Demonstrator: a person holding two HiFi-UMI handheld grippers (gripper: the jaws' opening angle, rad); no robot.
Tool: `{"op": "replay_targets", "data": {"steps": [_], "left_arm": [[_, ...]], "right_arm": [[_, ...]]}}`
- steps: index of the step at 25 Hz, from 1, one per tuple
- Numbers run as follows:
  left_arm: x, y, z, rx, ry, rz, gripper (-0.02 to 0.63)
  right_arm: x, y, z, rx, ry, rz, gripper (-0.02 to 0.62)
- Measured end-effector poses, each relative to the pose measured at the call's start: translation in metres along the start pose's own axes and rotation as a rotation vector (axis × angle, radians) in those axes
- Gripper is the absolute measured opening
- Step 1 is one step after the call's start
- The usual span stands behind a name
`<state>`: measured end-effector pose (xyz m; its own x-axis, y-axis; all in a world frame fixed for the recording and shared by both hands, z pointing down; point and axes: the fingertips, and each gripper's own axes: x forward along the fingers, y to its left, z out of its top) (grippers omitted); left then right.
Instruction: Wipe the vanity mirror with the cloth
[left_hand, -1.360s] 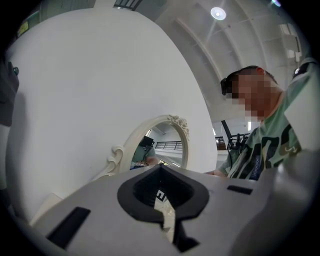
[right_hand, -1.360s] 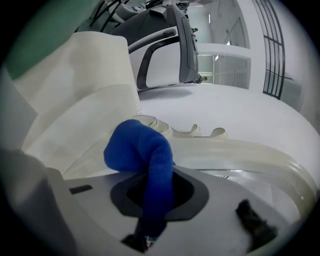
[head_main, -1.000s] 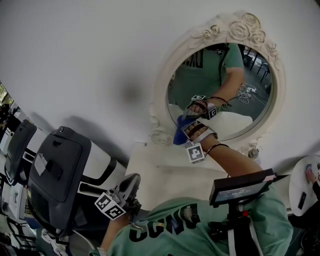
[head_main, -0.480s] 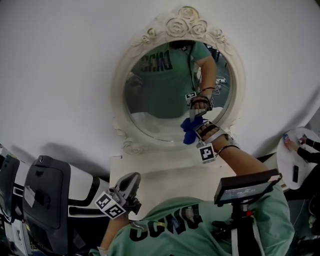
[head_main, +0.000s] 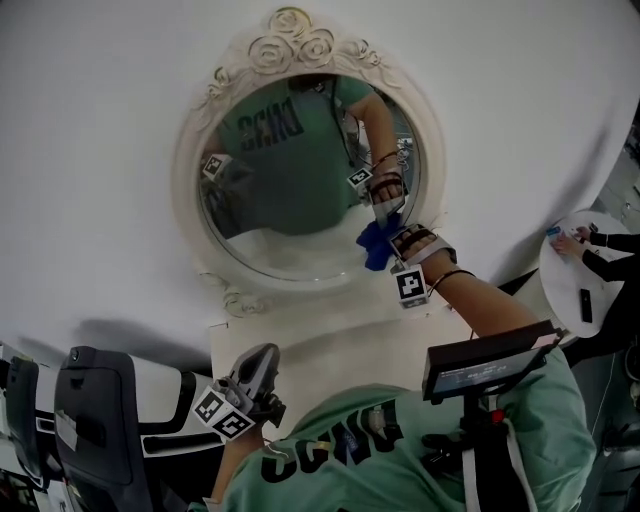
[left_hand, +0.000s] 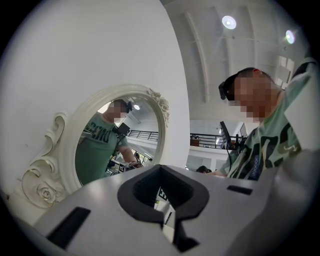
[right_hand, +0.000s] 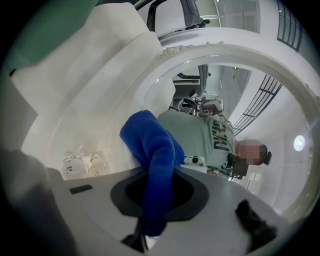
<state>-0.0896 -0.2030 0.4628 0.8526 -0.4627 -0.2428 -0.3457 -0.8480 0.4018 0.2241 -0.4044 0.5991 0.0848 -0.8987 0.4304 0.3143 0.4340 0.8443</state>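
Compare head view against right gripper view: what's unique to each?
Head view only: the left gripper, held low and away from the mirror, and the frame's rose crest. Right gripper view only: the right gripper seen close, its tongs shut on the blue cloth. Both: the blue cloth at the mirror.

blue cloth held to the oval vanity mirror

the cloth (head_main: 377, 243), deep blue and thick-piled, is pinched between the closed jaws of the right gripper (head_main: 392, 243) and bunches out ahead of its tips, with the folded front end against the glass. the vanity mirror (head_main: 290, 190) stands upright directly ahead of that gripper. it is oval, in an off-white carved frame with roses at the top and scrolls at the foot, and its frame edge lies just beside the gripper's tips.
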Motion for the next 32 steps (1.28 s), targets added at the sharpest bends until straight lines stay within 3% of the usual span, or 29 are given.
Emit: {"op": "replay_targets", "data": {"steps": [3, 6, 14, 18, 24, 28, 32], "left_arm": [[-0.014, 0.001, 0.002, 0.003, -0.013, 0.033, 0.000], [-0.029, -0.002, 0.007, 0.008, -0.033, 0.068, 0.000], [-0.092, 0.017, 0.014, 0.008, -0.100, 0.227, 0.000], [-0.128, 0.023, 0.022, 0.019, -0.133, 0.316, 0.000], [-0.156, 0.029, 0.025, 0.021, -0.156, 0.385, 0.000], [-0.140, 0.027, 0.024, 0.015, -0.132, 0.345, 0.001], [-0.113, 0.022, 0.024, 0.022, -0.103, 0.287, 0.000]], "right_arm": [[-0.006, -0.001, 0.003, 0.020, 0.002, 0.018, 0.049], [-0.022, -0.014, 0.033, 0.016, -0.089, -0.013, 0.049], [-0.009, -0.051, 0.230, -0.122, -0.437, -0.086, 0.049], [0.002, -0.064, 0.290, -0.154, -0.483, -0.095, 0.049], [0.014, -0.071, 0.302, -0.181, -0.498, -0.127, 0.049], [0.015, -0.066, 0.299, -0.214, -0.469, -0.153, 0.049], [0.018, -0.049, 0.270, -0.217, -0.435, -0.138, 0.049]]}}
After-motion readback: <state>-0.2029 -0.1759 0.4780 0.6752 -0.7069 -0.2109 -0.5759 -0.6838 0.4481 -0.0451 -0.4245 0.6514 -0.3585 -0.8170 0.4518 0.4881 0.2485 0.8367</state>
